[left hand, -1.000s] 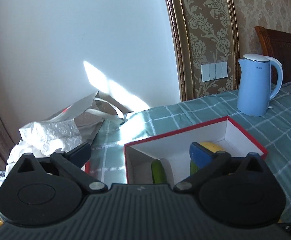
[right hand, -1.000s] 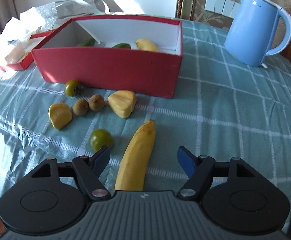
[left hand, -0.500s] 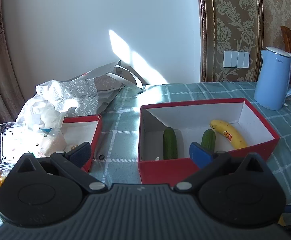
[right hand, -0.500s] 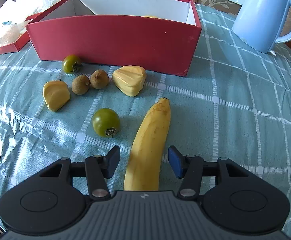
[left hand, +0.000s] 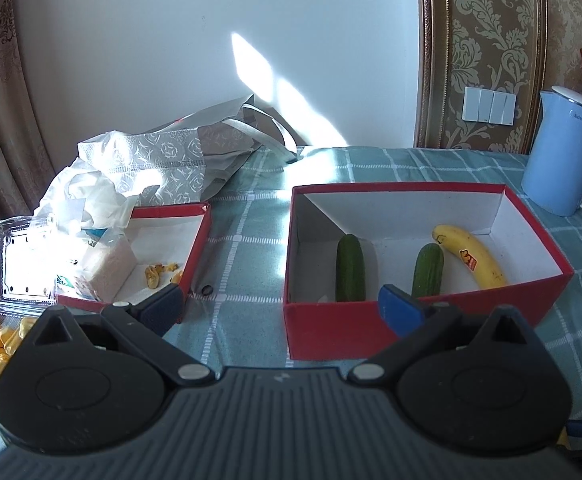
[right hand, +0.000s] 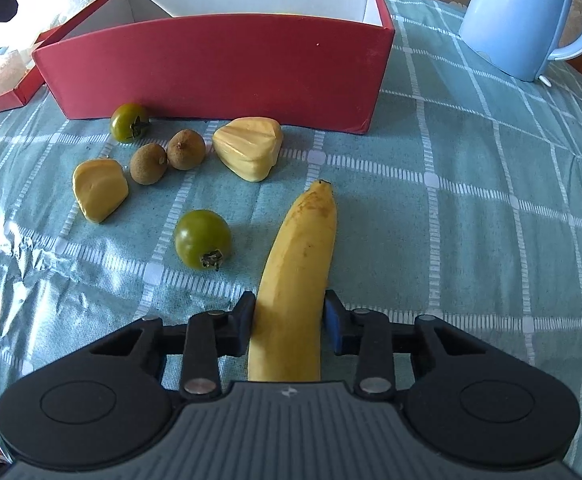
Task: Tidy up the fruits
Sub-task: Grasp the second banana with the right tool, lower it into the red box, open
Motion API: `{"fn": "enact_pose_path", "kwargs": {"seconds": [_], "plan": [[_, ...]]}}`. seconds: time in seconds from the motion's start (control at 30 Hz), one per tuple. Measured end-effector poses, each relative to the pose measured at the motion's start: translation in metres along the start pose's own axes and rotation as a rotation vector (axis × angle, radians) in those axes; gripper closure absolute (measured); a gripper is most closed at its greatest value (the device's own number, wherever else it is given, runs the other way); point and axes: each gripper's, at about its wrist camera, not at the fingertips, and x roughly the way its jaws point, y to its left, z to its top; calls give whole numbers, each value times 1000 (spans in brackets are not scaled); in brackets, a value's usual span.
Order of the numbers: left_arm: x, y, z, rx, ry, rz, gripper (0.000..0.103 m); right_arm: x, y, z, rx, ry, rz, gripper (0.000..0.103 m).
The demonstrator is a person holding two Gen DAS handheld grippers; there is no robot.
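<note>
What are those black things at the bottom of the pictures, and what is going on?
They are grabbing tools with two fingers; a person holds one in each hand, and each carries a camera looking along its fingers. The right gripper has just been closing and now pinches a long yellow banana lying on the green checked tablecloth. Nearby lie two green tomatoes, two small brown fruits and two pale yellow fruit pieces. The left gripper is open and empty, facing a big red cardboard box holding two green cucumbers and another banana.

Left gripper point(left hand: 279, 306) open above tablecloth; red box point(left hand: 371, 332) holds banana point(left hand: 471, 256), two cucumbers point(left hand: 350, 268)
</note>
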Motion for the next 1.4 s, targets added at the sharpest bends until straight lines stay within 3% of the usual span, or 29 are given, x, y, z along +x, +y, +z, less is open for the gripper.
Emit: {"fn": "enact_pose_path", "kwargs": {"seconds": [0.27, 0.4, 0.6, 0.7, 0.83, 1.0, 1.13, 1.4], "plan": [[8, -2, 1, 12, 9, 1, 0, -7, -8, 6, 32, -3, 14, 71], [10, 0, 3, 6, 19, -5, 0, -32, -12, 18, 42, -43, 41, 71], [8, 2, 20, -15, -9, -23, 0, -92, -20, 80, 12, -186, 143, 71], [7, -5, 29, -25, -25, -20, 0, -96, -24, 121, -18, -248, 173, 71], [7, -18, 36, -20, -48, 19, 0, -70, -22, 178, -104, -284, 172, 71], [16, -29, 42, -18, -35, 78, 0, -11, -14, 218, -156, -208, 198, 71], [30, -37, 44, 5, -26, 132, 0, 33, -10, 226, -190, -116, 191, 71], [49, -34, 37, -35, 3, 96, 0, 65, 5, 214, -257, -33, 169, 68]]}}
